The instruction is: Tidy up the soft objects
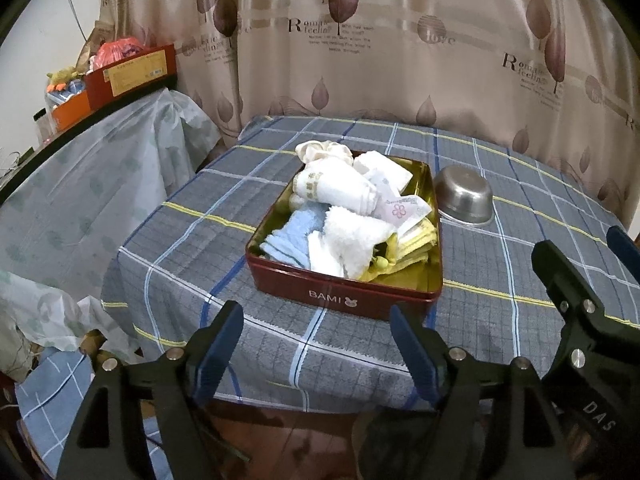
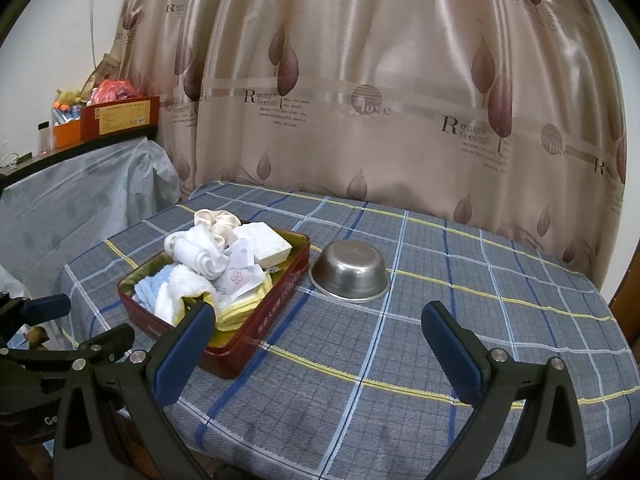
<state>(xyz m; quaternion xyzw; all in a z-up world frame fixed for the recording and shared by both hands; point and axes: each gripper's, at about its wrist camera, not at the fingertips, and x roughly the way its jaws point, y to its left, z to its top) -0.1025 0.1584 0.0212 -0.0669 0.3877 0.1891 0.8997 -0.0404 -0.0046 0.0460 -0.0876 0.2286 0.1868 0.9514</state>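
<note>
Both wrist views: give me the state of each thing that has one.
Red tin: lid off, heaped with cloths.
Steel bowl: upside down beside the tin.
White towel: folded, inside the tin.
Left hand-held gripper: open, holding nothing.
Right hand-held gripper: open, holding nothing.

Two handheld grippers, both empty with jaws apart.
The left gripper tilts downward, blue-padded fingers spread wide; the right gripper sits just beside it, equally spread, holding nothing.
</note>
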